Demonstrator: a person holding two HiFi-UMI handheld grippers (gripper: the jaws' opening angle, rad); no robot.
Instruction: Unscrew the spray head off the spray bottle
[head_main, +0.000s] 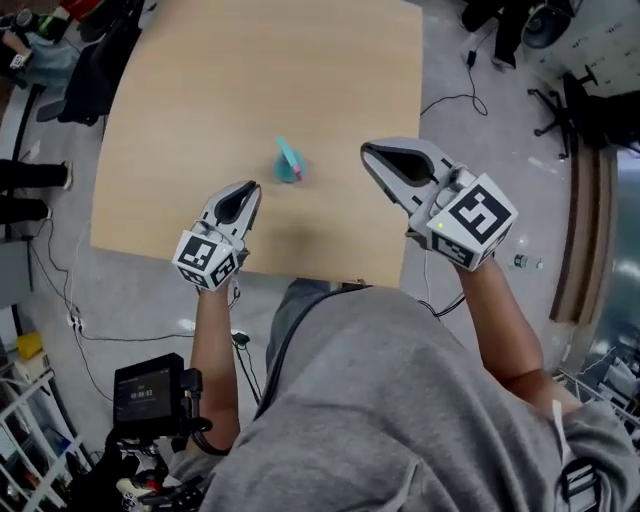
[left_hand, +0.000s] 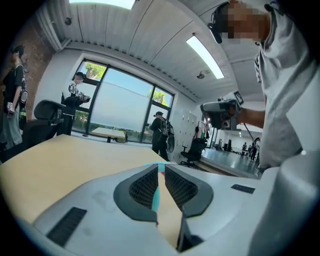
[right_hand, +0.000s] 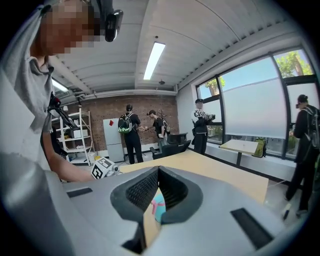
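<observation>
Head view: one wooden worktop carrying one spray bottle, teal with a pink part, near the middle towards the person's edge. It is the only thing on the worktop. Two grippers are held over the near edge. The left gripper is just left of and below the bottle and the right gripper is to its right; both are apart from it.

Only the gripper views show the jaws face-on. Left jaws are clenched tip to tip with nothing between them, and a teal sliver of the bottle shows through the gap behind the tips. Right jaws are likewise clenched and empty, with the bottle's teal and pink visible beyond them on the worktop.

The right gripper view alone shows a brick wall, a white shelf rack with items too small to name, and four bystanders. The left gripper view alone shows big windows and at least three people standing.

Only the head view shows a small screen device at the person's left side, plus floor cables.

The bottle's contents can't be told.
</observation>
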